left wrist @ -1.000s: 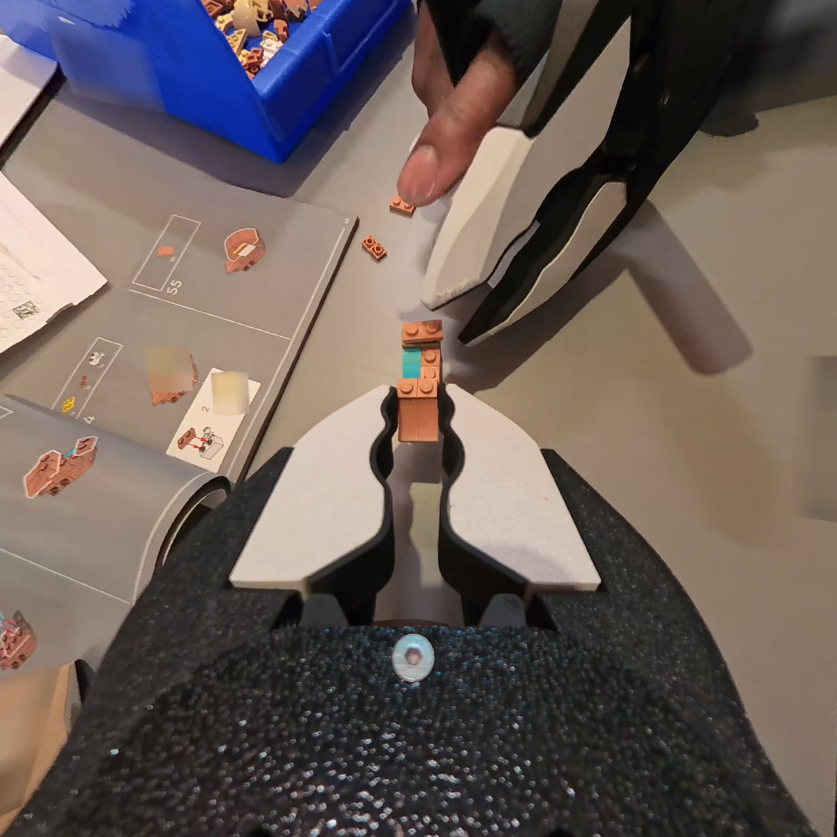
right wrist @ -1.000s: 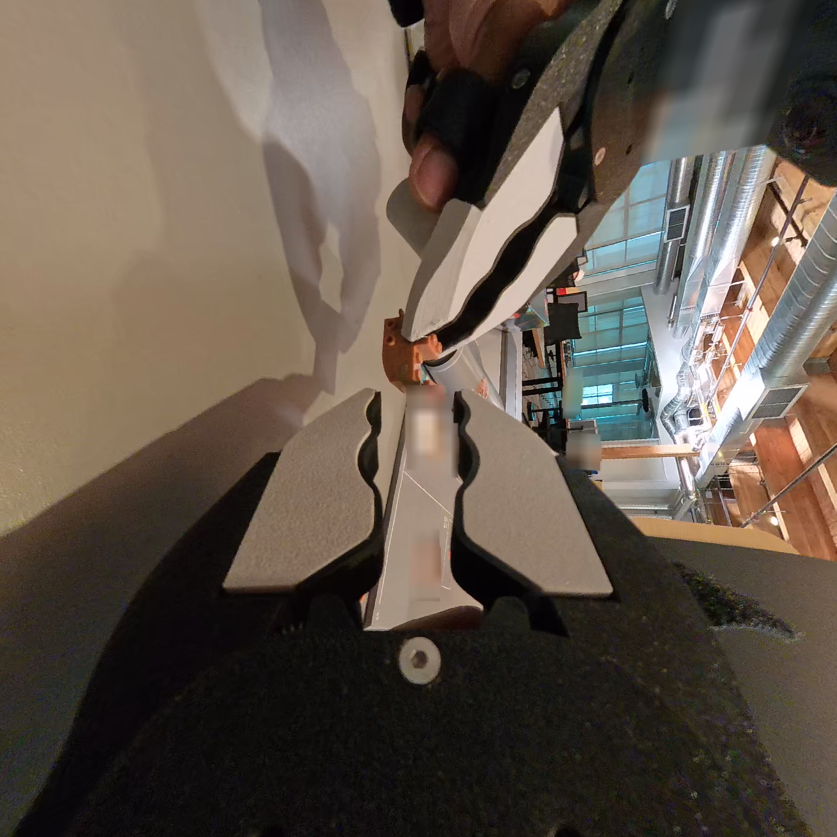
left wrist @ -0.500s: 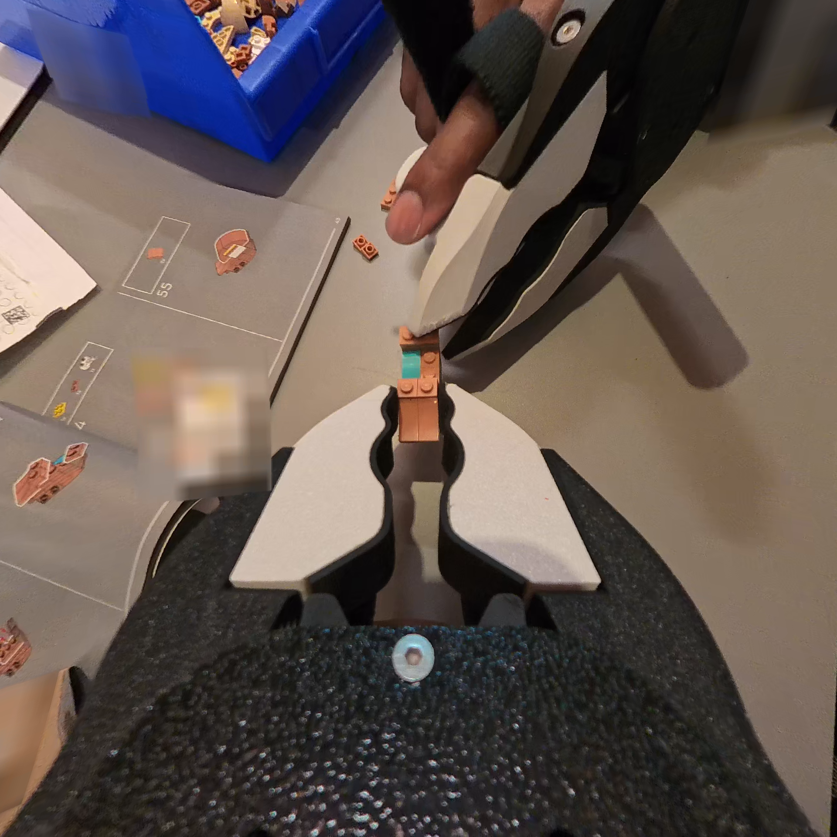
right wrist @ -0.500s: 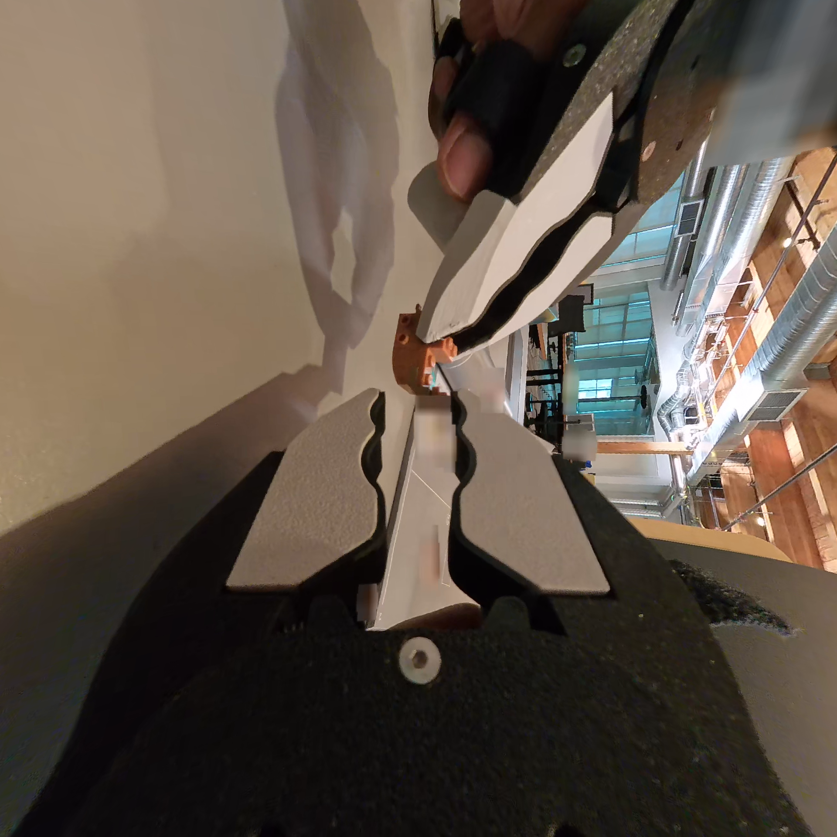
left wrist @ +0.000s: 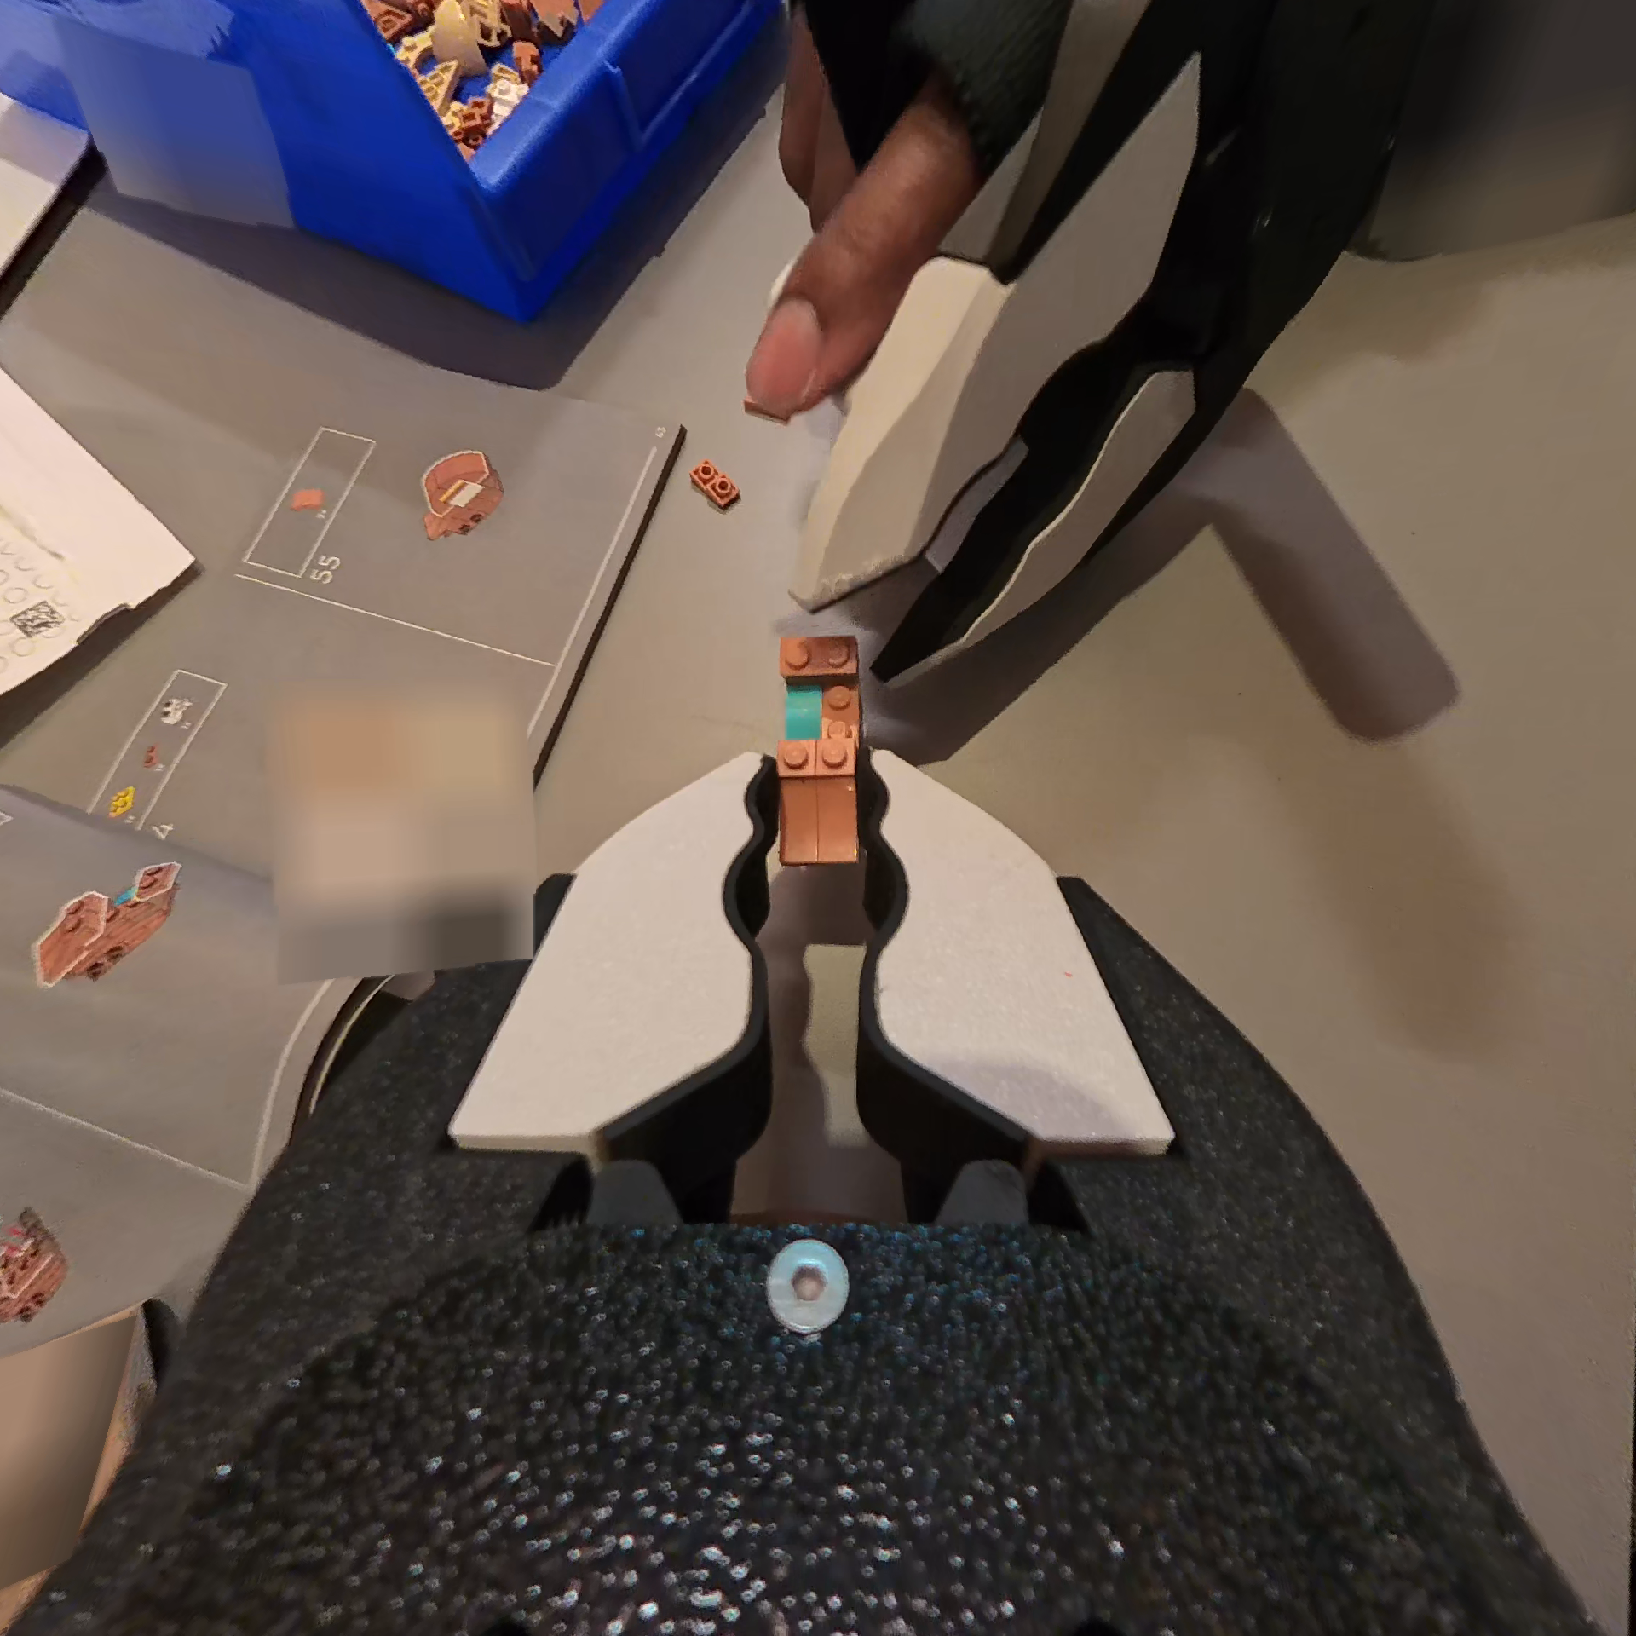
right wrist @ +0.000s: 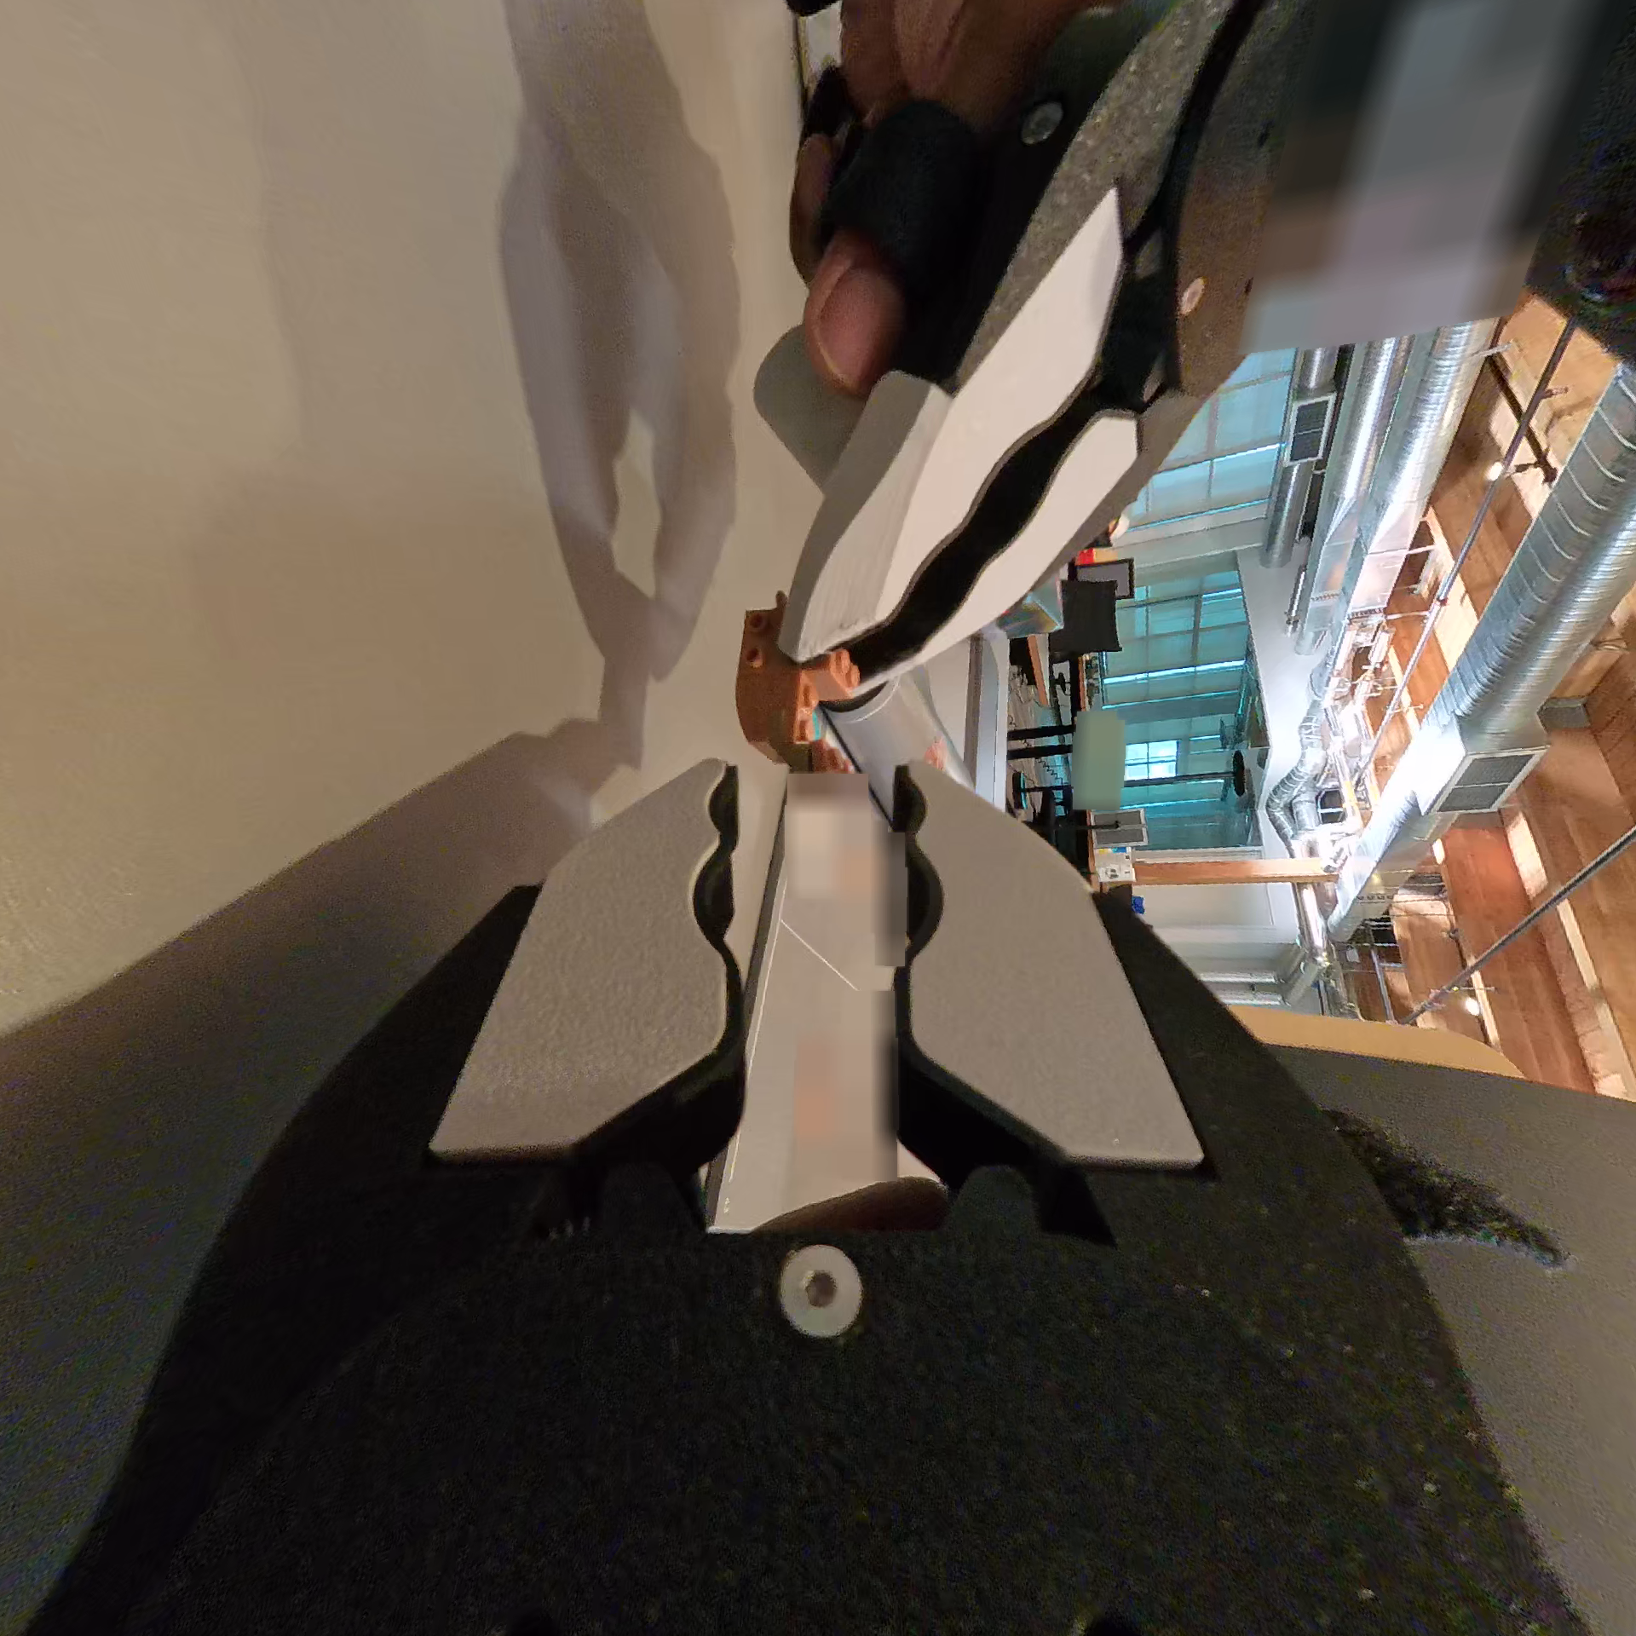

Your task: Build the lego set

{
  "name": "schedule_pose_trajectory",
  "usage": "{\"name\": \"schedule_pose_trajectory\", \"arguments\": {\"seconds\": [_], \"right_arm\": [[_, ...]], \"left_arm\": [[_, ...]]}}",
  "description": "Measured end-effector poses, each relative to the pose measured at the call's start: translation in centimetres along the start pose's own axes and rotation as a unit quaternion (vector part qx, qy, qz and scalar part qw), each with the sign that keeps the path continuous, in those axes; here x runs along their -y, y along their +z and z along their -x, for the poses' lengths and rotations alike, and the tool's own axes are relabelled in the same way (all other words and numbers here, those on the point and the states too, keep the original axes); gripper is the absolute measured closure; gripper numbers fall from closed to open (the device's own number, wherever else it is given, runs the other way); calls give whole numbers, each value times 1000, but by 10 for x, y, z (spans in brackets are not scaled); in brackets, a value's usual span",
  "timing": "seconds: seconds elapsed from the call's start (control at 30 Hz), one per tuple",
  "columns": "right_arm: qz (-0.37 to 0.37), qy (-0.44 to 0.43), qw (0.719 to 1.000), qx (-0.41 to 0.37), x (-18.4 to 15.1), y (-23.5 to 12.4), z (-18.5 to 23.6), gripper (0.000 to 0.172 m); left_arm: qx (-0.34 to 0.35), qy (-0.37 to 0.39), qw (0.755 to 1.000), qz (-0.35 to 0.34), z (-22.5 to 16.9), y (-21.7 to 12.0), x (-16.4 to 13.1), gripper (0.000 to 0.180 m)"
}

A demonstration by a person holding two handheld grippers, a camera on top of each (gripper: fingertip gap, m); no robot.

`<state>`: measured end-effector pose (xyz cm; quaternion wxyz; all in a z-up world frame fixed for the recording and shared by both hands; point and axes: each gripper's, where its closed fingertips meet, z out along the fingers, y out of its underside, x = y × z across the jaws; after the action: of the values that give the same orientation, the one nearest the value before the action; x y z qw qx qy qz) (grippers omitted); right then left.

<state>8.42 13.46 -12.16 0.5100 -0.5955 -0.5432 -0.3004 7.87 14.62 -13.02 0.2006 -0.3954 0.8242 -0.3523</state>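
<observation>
My left gripper (left wrist: 819,779) is shut on a small brown brick assembly (left wrist: 816,810) with a teal piece. It holds the near end, and the rest sticks out forward above the grey table (left wrist: 1151,885). My right gripper (left wrist: 848,627) comes in from the upper right, open and empty, with its fingertips just beyond the assembly's far end and apart from it. In the right wrist view the right gripper (right wrist: 814,783) has nothing between its fingers. Just ahead of it, the left gripper (right wrist: 828,673) grips the brown assembly (right wrist: 766,699).
A blue bin (left wrist: 398,177) of small pieces stands at the far left. An open grey instruction booklet (left wrist: 398,549) and a white paper sheet (left wrist: 62,549) lie on the left. A loose brown two-stud piece (left wrist: 715,484) lies by the booklet's edge. A person's thumb (left wrist: 823,327) rests on the right gripper. The grippers are tip to tip, or close to it.
Half a second ago one right fingertip lay against the far end of the assembly. It has now drawn back, and the right fingers have spread a little. The left grip has not changed.
</observation>
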Motion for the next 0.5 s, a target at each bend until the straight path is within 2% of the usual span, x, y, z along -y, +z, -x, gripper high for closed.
{"name": "schedule_pose_trajectory", "arguments": {"seconds": [0.2, 0.5], "right_arm": [[-40, -3, 999, 20, 5, -3, -8, 135], [-59, -42, 997, 37, 11, -2, -10, 149]], "left_arm": [[-28, 3, 1000, -13, -4, -8, 4, 164], [-60, 3, 998, -25, -12, -10, 8, 164]]}}
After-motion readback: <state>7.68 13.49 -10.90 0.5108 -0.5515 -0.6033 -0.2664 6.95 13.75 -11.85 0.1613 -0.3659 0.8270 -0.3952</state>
